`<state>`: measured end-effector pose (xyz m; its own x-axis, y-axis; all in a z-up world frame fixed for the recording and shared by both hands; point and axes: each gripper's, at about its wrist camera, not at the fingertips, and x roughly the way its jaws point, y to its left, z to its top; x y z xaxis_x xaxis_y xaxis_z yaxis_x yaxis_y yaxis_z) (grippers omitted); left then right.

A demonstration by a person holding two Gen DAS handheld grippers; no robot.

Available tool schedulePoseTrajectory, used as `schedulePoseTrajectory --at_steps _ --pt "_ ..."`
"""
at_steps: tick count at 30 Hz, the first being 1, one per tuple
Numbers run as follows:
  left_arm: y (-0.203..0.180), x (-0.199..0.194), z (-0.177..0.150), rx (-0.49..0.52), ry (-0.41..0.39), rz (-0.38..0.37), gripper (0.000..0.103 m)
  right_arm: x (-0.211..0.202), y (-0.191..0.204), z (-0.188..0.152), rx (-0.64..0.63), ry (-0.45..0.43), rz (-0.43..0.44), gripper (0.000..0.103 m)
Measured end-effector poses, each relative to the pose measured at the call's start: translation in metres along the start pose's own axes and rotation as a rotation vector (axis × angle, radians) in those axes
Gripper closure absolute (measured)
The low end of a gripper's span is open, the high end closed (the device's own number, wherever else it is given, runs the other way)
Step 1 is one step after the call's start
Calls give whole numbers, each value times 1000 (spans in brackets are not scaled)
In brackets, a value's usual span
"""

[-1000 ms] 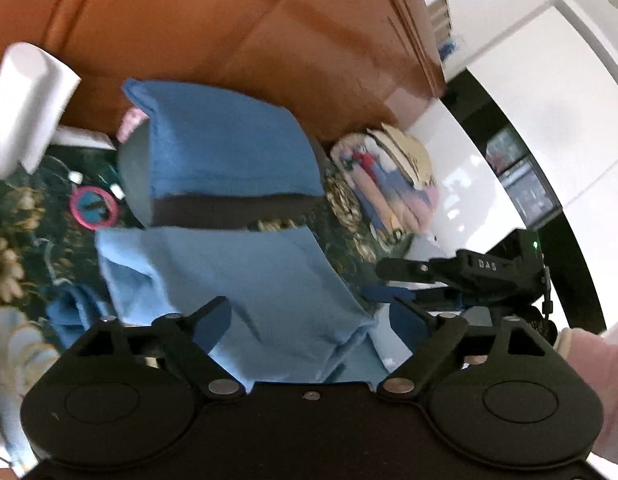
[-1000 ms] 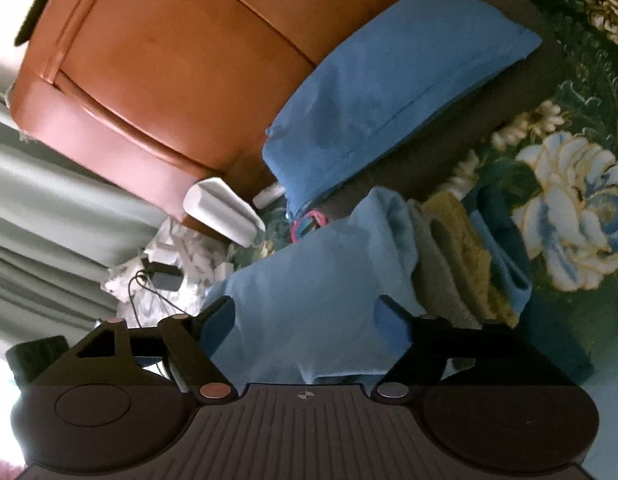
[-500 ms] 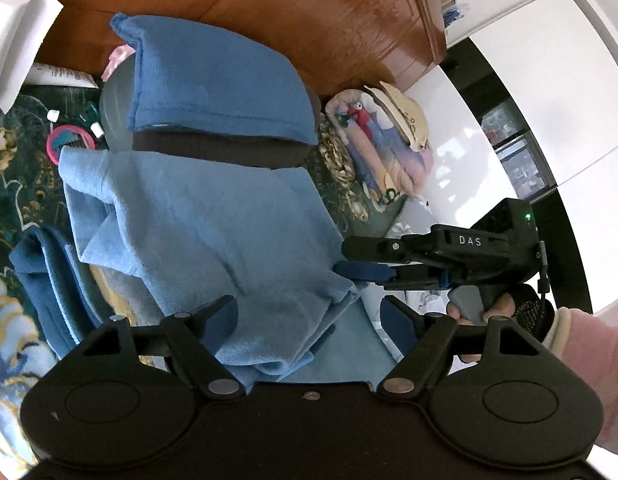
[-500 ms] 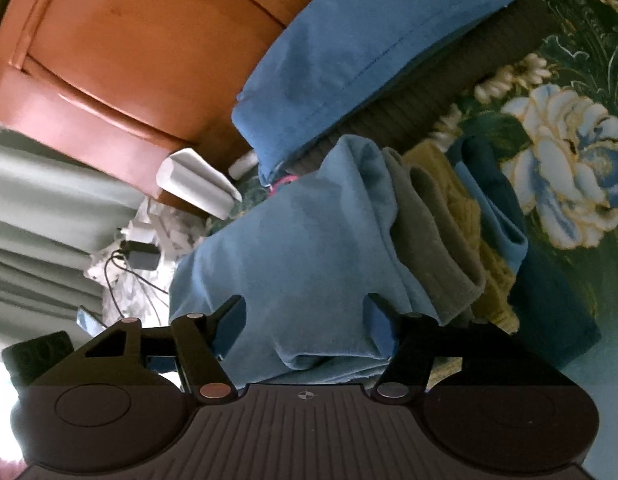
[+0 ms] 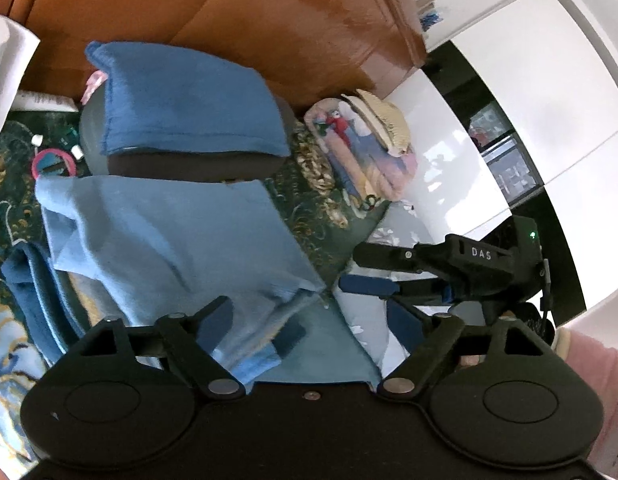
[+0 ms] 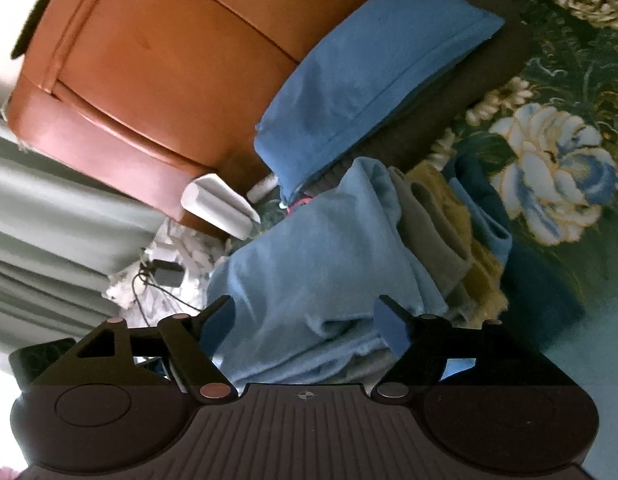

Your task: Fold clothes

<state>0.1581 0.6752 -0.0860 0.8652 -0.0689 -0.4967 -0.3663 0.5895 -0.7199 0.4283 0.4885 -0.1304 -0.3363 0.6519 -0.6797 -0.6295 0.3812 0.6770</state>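
The left gripper (image 5: 309, 322) is spread wide; the near edge of the light blue cloth (image 5: 177, 236) lies between its fingers, ungripped, and a dark blue pad shows through the fabric fold there. The right gripper (image 6: 305, 320) is likewise released, jaws wide, with the cloth (image 6: 325, 264) bunched between them but not pinched. In the left view the right gripper (image 5: 389, 280) appears just right of the cloth's near corner, fingers parted and clear of the fabric. The cloth lies draped on a pile of towels (image 6: 461, 240) on the floral bedspread (image 6: 549, 184). Behind the cloth sits a blue pillow (image 5: 189, 100) on a dark cushion (image 5: 193, 166). A pink ring (image 5: 53, 162) lies left of the pillow. Behind the pillow stands the wooden headboard (image 5: 237, 20). Right of the pillow lies a folded patterned blanket (image 5: 365, 152).
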Motion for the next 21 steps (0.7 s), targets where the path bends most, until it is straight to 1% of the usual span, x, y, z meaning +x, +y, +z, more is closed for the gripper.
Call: schedulePoseTrajectory --at_steps 2,3,4,7,8,9,10,14,15,17,21 --pt "-13 -6 -6 9 -6 -5 16 -13 2 -8 4 -12 -1 28" --pt "-18 -8 -9 11 -10 -2 11 -20 3 -13 6 -18 0 27" --pt "-25 -11 -13 10 -15 1 9 -27 4 -18 7 -25 1 27" --pt "-43 -17 -26 10 -11 -9 6 -53 8 -36 6 -54 14 25" --pt "-51 -19 -33 17 -8 -1 6 -62 9 -42 7 -65 19 20" --pt "-58 -20 -38 27 -2 3 5 -71 9 -49 12 -77 25 9" --pt "-66 -21 -44 38 3 5 5 -81 9 -57 16 -90 32 8" --pt "-98 -29 -72 69 14 1 3 -117 10 -88 34 -131 35 7" --pt "-105 -31 -78 74 18 -4 3 -125 10 -95 40 -140 34 7" --pt "-121 -34 -91 89 26 -10 3 -144 9 -112 55 -164 36 1" --pt "-150 -44 -116 126 26 -35 2 -179 10 -144 65 -206 28 0"
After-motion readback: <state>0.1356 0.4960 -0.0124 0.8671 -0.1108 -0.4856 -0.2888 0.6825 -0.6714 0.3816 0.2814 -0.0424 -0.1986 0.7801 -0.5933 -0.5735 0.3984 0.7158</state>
